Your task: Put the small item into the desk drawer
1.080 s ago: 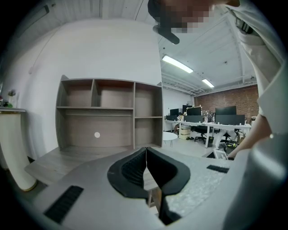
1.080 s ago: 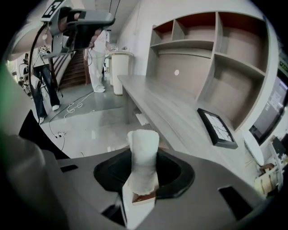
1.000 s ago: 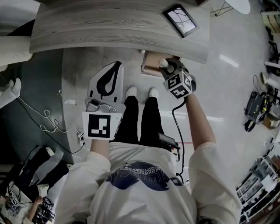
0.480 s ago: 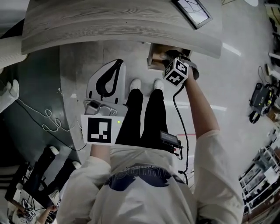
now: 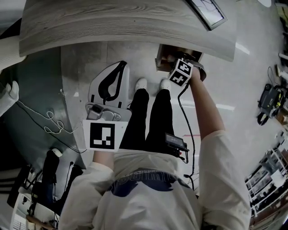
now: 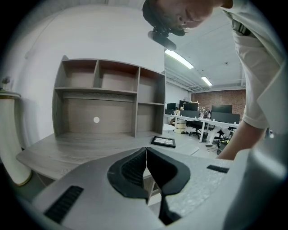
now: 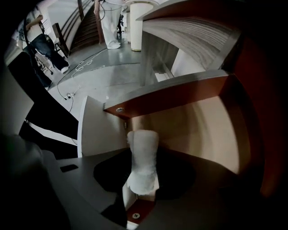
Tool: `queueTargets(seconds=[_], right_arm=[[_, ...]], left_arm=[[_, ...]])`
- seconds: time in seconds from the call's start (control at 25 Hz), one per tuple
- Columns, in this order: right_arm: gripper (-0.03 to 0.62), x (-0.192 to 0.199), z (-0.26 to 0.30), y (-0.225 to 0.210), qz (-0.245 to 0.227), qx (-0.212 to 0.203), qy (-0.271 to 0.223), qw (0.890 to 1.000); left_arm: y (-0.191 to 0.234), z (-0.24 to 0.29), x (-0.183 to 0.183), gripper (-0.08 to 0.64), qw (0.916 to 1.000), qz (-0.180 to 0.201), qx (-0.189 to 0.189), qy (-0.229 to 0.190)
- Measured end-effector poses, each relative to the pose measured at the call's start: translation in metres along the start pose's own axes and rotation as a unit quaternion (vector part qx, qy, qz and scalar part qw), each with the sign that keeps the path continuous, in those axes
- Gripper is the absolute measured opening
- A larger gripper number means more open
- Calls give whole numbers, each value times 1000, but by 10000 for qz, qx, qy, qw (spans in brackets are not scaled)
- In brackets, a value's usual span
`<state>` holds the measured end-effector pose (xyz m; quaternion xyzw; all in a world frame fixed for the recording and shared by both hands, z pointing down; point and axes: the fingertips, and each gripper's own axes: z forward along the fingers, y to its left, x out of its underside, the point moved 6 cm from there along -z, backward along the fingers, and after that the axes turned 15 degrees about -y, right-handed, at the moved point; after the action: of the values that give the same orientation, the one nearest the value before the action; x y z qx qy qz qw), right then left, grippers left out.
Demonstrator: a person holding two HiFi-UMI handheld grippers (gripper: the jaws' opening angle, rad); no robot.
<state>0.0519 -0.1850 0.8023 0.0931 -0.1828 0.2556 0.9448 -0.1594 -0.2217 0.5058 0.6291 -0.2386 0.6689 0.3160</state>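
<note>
The desk (image 5: 112,22) is showing off a grey wood-grain top, standing on a glossy pale floor (image 5: 252,76), with cables (image 5: 49,126) trailing across it off to the left. In the left gripper view a hutch (image 6: 103,90) is sitting along the desk's back edge. An open office is stretching out behind on the right, with more desks and a brick wall (image 6: 216,96). A dark frame (image 5: 208,12) is lying flat near the desk's right front corner.

Under the desk's front edge, toward its right end, the drawer (image 7: 207,117) is hanging open and looking reddish-brown inside. The right gripper (image 7: 143,177) is reaching into it and pinching the item (image 7: 143,148), a small white fuzzy-looking roll. The item is poking out past the jaw tips, over the inside of the drawer. Can't tell if it's touching the drawer bottom.

The left gripper (image 6: 146,157) is hanging beside the person's left leg (image 5: 137,117), well apart from the drawer. Its jaws are pressing together with nothing between them.
</note>
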Motion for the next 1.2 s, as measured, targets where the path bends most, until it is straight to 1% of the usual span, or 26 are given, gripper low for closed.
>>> queueTargets(seconds=[0.28, 0.56, 0.72, 0.96, 1.2], right_arm=[[136, 0, 3, 0, -198, 94, 96, 9997], [146, 1, 1, 1, -237, -26, 53, 9997], [179, 1, 0, 3, -82, -222, -44, 9997], [184, -1, 0, 1, -103, -425, -51, 9990], [189, 0, -7, -1, 231, -645, -72, 9976]], left_arm=[[6, 2, 4, 11, 10000, -9, -55, 43], [3, 2, 2, 10, 10000, 13, -83, 51], [1, 1, 5, 11, 9999, 20, -95, 72], [0, -1, 7, 10, 9999, 35, -110, 97], [-4, -4, 7, 11, 9998, 52, -136, 142]])
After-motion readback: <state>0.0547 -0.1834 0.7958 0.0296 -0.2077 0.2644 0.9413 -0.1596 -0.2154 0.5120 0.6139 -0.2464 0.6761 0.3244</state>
